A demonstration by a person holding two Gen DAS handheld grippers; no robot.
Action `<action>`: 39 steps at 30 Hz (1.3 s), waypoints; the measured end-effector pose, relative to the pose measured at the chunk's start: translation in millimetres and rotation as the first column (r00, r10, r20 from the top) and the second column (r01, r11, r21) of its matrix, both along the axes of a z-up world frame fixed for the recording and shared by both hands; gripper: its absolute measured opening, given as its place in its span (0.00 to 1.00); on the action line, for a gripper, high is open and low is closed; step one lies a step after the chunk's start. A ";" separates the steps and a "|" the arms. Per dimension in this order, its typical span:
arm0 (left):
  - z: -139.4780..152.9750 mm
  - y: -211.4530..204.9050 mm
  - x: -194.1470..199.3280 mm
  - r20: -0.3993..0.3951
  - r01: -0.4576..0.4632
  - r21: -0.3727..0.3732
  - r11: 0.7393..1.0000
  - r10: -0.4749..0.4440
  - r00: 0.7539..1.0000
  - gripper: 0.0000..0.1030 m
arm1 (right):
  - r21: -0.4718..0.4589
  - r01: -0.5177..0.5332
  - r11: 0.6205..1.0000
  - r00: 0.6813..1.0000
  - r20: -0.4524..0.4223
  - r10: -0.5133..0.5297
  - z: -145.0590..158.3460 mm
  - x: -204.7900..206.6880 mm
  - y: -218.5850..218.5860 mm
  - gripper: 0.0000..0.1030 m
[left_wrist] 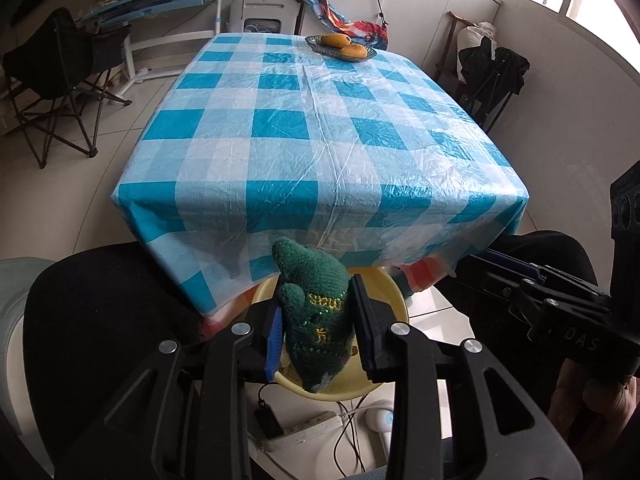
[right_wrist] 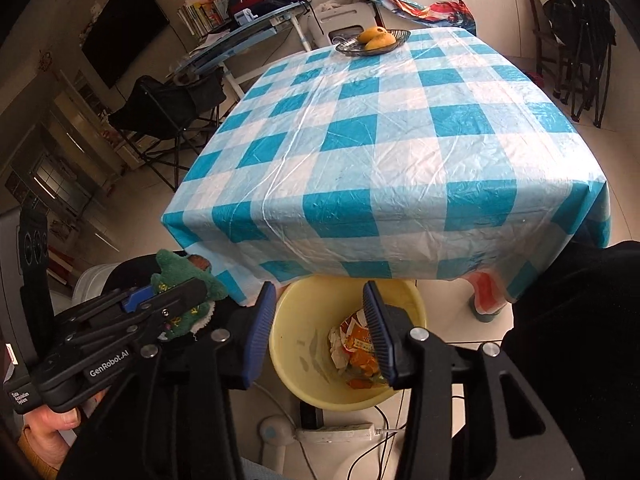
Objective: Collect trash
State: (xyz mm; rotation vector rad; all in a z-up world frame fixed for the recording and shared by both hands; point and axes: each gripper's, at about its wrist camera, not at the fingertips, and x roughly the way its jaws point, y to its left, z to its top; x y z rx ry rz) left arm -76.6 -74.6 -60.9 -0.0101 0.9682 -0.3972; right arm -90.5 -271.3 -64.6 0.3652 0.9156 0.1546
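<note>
Between my left tongs (left_wrist: pixel 318 330) sits a green knitted toy (left_wrist: pixel 316 320), clamped by both pads and hanging over the yellow bin (right_wrist: pixel 344 344) below the counter (right_wrist: pixel 400 152) edge. My right tongs (right_wrist: pixel 320 334) stand apart with nothing between them, right above that bin, where crumpled orange wrappers (right_wrist: pixel 356 350) lie at the bottom. A dish of mangoes (right_wrist: pixel 374 40) rests at the counter's far end.
</note>
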 end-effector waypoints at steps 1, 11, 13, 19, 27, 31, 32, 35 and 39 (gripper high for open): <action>7.7 2.4 -0.3 0.025 -0.010 -0.005 1.000 0.010 1.000 0.30 | -0.003 0.021 1.000 1.000 0.020 -0.021 3.5 -3.2 -2.5 0.49; 69.6 28.1 -21.8 0.314 -0.147 -0.085 0.985 0.166 0.935 0.66 | -0.171 0.239 0.956 0.903 0.400 -0.155 66.3 -50.7 -5.6 0.81; 76.7 28.3 -25.0 0.349 -0.157 -0.092 0.983 0.180 0.920 0.70 | -0.199 0.259 0.945 0.881 0.450 -0.147 72.1 -58.0 -3.1 0.81; 87.2 30.9 -32.6 0.413 -0.182 -0.102 0.978 0.208 0.887 0.82 | -0.257 0.260 0.931 0.867 0.486 -0.108 70.9 -58.9 5.2 0.86; 82.9 25.0 -33.9 0.413 -0.185 -0.069 0.980 0.197 0.889 0.87 | -0.271 0.270 0.924 0.864 0.492 -0.107 69.4 -61.6 6.6 0.88; 81.8 24.0 -35.7 0.426 -0.193 -0.049 0.980 0.195 0.883 0.89 | -0.275 0.268 0.923 0.867 0.487 -0.106 67.7 -61.7 8.6 0.88; 82.0 24.3 -35.8 0.428 -0.196 -0.048 0.979 0.198 0.882 0.90 | -0.276 0.268 0.923 0.867 0.486 -0.106 67.6 -61.4 8.6 0.89; 82.0 26.5 -35.9 0.428 -0.209 -0.049 0.977 0.210 0.879 0.91 | -0.276 0.268 0.923 0.868 0.485 -0.108 67.0 -61.1 8.3 0.90; 82.4 29.4 -35.5 0.430 -0.227 -0.049 0.973 0.226 0.874 0.91 | -0.273 0.272 0.923 0.869 0.482 -0.113 65.6 -61.3 7.5 0.90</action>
